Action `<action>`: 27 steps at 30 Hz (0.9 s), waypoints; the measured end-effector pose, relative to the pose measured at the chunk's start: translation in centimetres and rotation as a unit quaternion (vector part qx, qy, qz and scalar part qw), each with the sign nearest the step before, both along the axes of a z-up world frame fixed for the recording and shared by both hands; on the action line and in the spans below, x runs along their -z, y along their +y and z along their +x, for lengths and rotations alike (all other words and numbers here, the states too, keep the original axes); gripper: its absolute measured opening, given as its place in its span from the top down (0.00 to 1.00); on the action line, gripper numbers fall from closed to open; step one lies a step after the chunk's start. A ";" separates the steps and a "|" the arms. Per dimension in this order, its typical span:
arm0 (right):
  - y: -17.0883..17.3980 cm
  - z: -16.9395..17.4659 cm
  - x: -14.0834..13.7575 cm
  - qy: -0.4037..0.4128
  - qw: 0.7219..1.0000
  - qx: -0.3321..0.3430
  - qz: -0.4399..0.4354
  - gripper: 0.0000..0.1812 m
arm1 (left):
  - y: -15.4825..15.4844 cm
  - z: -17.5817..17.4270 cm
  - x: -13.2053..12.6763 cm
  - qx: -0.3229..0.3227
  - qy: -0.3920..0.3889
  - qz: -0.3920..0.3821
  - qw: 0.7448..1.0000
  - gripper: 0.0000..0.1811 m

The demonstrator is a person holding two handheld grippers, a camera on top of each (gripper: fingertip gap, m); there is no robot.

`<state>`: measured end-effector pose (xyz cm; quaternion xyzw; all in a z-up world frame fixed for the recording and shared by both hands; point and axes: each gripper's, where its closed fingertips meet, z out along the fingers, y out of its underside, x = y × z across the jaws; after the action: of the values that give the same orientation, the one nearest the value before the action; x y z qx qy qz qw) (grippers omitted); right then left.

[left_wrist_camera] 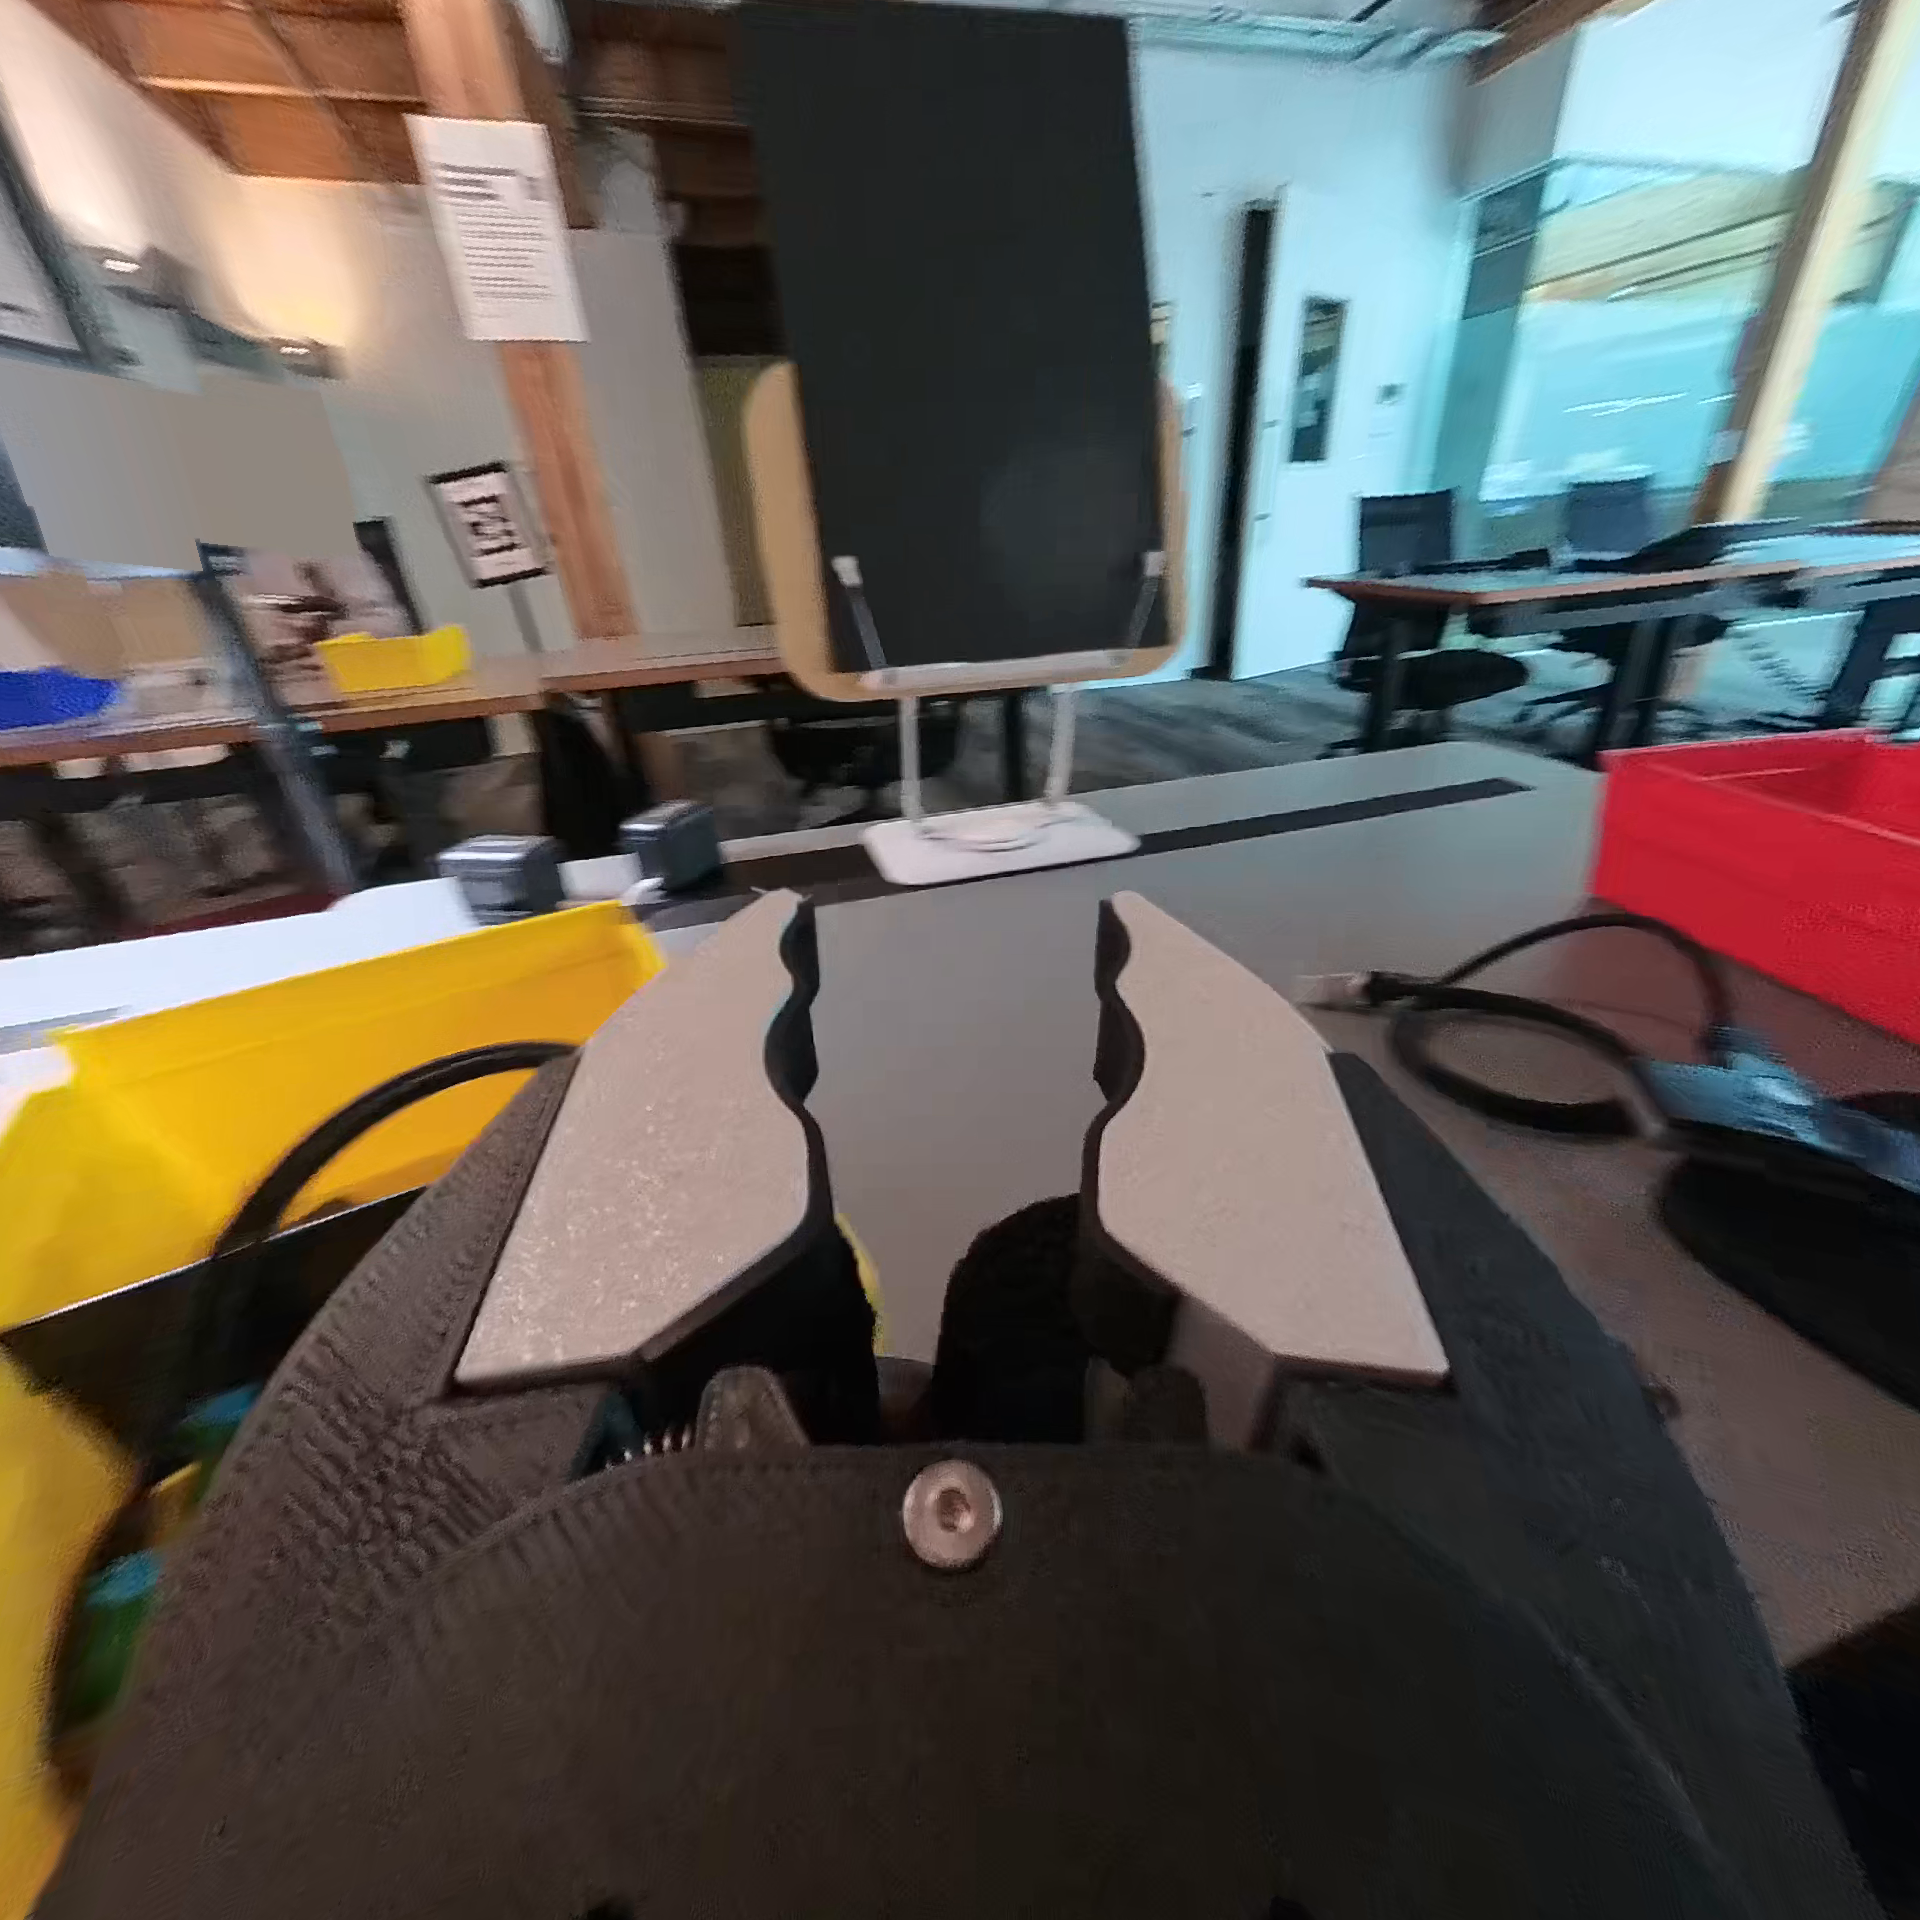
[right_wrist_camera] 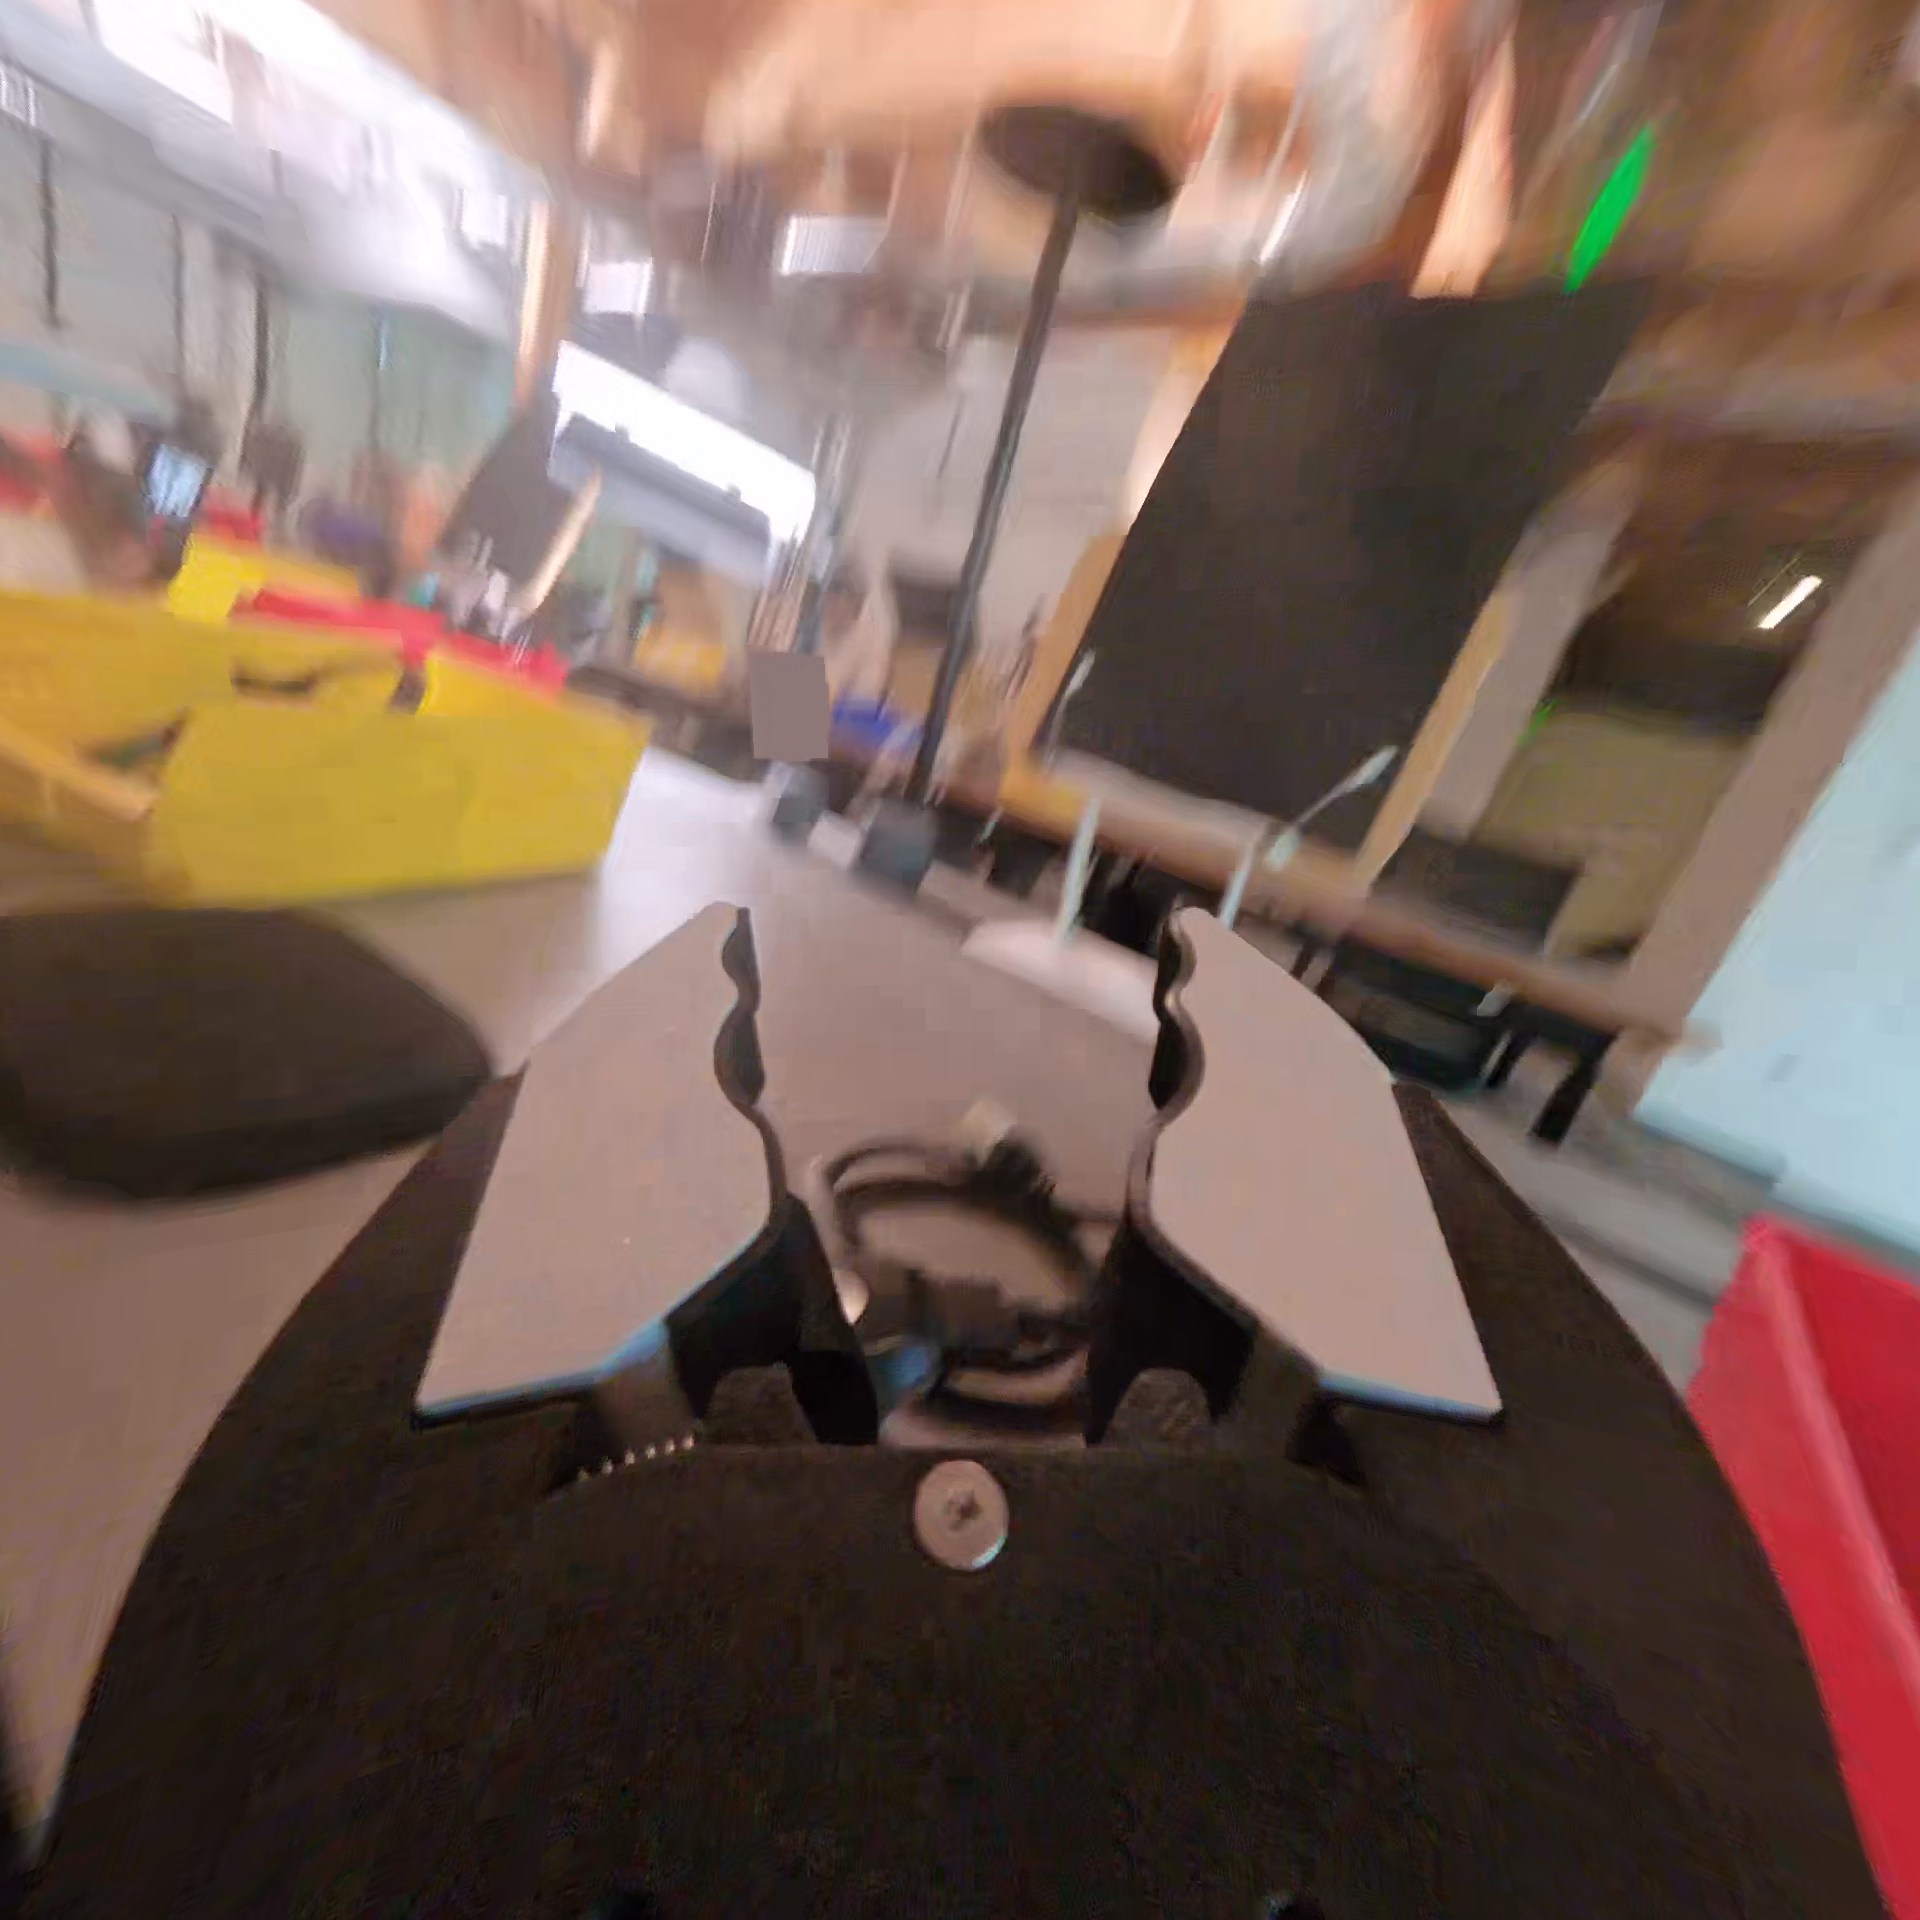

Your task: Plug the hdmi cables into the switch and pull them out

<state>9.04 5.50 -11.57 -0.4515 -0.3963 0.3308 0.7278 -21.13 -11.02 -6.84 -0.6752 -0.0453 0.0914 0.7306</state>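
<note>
My left gripper (left_wrist_camera: 954, 920) is open and empty above the grey table (left_wrist_camera: 1299, 862). A black HDMI cable (left_wrist_camera: 1538, 1023) lies coiled on the table to its right, its plug end (left_wrist_camera: 1356, 987) pointing left. A dark device with a blue part (left_wrist_camera: 1766, 1107), blurred, lies beside the coil. My right gripper (right_wrist_camera: 961, 930) is open and empty. Below it, between the finger bases, a coiled black cable (right_wrist_camera: 956, 1236) with a metal plug tip (right_wrist_camera: 987, 1122) lies on the table. The right wrist view is strongly blurred.
A yellow bin (left_wrist_camera: 312, 1081) with a black cable arching over it (left_wrist_camera: 343, 1132) sits left. A red bin (left_wrist_camera: 1766, 862) sits right and also shows in the right wrist view (right_wrist_camera: 1829, 1455). A dark panel on a white stand (left_wrist_camera: 966, 343) stands behind. A black pad (right_wrist_camera: 208, 1049) lies left.
</note>
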 end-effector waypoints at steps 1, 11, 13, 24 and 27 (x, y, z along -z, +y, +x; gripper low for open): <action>0.0 0.7 -0.7 0.046 0.998 0.013 0.038 0.60 | -0.9 -1.1 -0.1 -0.023 0.003 -0.004 1.000 0.72; -0.2 1.4 -0.4 0.099 0.992 0.012 0.076 0.60 | -2.2 -11.3 4.6 -0.159 0.167 -0.219 0.948 0.70; -0.2 1.5 -0.4 0.102 0.992 0.011 0.077 0.61 | -0.5 -13.0 4.8 -0.159 0.251 -0.244 0.923 0.74; -0.1 1.6 -0.4 0.107 0.991 0.011 0.077 0.62 | 5.1 -17.8 8.8 -0.101 0.493 -0.321 0.803 0.91; -0.1 1.5 -0.4 0.104 0.991 0.012 0.081 0.63 | 5.2 -18.0 8.8 -0.111 0.526 -0.312 0.783 0.96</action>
<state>10.52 5.38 -11.18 -0.3589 -0.3387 0.3338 0.8031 -39.10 -5.79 -15.62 -0.7040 0.3021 0.5221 0.3750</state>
